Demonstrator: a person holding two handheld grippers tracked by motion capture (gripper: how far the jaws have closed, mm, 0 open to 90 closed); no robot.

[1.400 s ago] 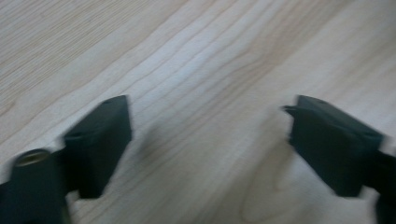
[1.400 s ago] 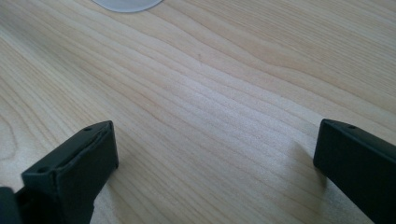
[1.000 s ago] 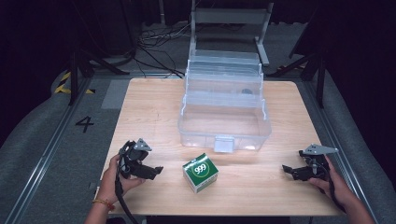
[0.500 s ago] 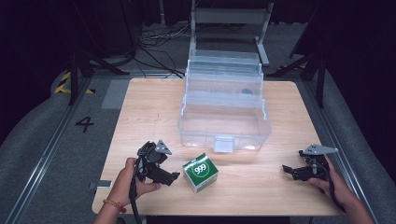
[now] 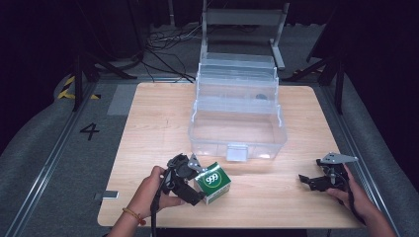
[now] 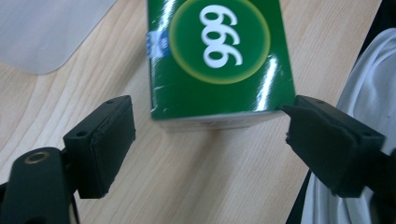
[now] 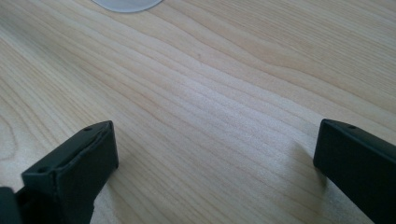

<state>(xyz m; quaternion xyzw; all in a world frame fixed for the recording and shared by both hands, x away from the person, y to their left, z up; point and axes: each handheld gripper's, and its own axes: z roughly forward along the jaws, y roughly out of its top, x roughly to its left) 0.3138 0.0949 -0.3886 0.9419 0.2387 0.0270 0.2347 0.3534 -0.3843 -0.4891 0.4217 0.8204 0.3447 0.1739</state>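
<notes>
Green 999 box (image 5: 212, 182) lies unlifted on the table (image 5: 148, 123) before the clear bin (image 5: 237, 129); left gripper (image 6: 208, 135) fingers have just opened, straddling it ungripped; right gripper (image 5: 309, 180) open, empty.

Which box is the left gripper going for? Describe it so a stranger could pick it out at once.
Start at the wooden table and find the big clear bin in its middle. In front of the bin's latch, near the table's front edge, lies a small green box, right at the open left gripper. It is the one coloured thing there, with white "999" in a yellow ring.
</notes>
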